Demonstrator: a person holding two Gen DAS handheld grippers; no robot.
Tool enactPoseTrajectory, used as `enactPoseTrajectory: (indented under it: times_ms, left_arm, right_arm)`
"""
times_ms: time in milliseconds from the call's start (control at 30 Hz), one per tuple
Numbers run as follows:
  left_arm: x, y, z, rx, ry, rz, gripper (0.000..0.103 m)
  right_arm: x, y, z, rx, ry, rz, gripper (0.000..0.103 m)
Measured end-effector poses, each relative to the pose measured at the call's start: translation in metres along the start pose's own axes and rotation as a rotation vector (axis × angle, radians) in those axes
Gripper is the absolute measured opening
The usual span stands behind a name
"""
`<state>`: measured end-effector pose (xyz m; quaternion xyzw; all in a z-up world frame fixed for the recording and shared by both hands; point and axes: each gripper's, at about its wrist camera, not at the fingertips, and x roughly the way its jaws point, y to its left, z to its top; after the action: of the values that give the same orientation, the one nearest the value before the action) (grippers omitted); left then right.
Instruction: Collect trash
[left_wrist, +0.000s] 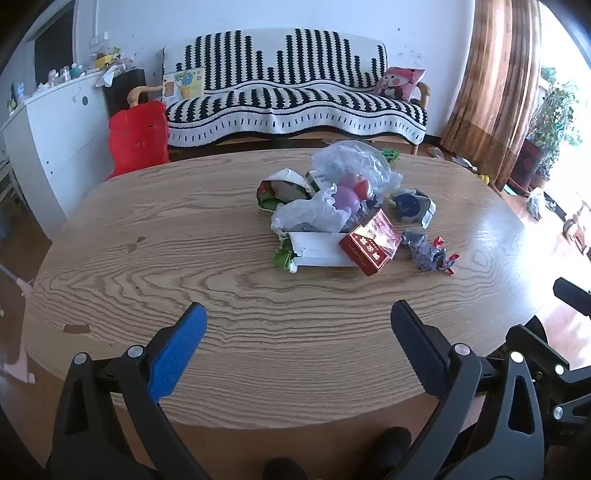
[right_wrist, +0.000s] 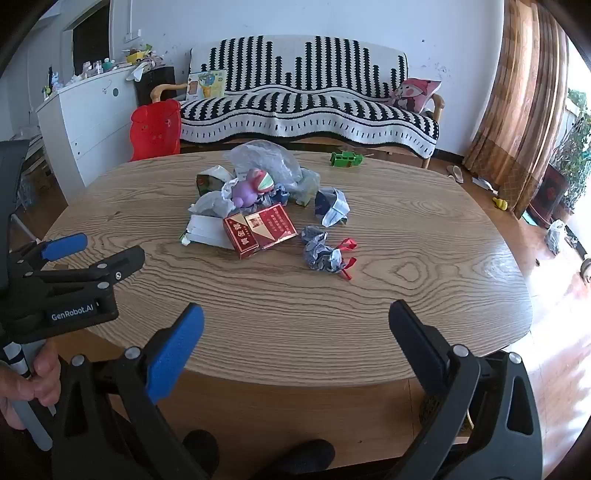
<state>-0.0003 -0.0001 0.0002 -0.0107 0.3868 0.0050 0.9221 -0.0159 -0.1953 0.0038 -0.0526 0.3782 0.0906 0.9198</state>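
Right wrist view: right gripper (right_wrist: 295, 332) jaws apart, empty, over near edge of bench (right_wrist: 424, 314). Trash pile (right_wrist: 258, 206) mid-bench, ahead and slightly left. Crumpled wrapper (right_wrist: 323, 253) nearest, dead ahead. Red box (right_wrist: 258, 229) long axis runs left-right. Left gripper (left_wrist: 297, 332) jaws apart, empty; pile ahead-right. Right gripper judged nearer to wrapper.

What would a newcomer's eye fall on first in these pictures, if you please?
First the heap of trash in the middle of the oval wooden table, with a red box at its near edge and a crumpled wrapper just to its right. Behind stands a black-and-white striped sofa. Both grippers, left and right, hang open, holding nothing.
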Motion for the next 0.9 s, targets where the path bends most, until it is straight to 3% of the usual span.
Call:
enactPoseTrajectory:
  times_ms: [900]
  left_arm:
    - [0.001, -0.006, -0.002, -0.002, 0.005, -0.010, 0.097]
  right_arm:
    - [-0.001, 0.000, 0.001, 0.000, -0.001, -0.001, 0.097]
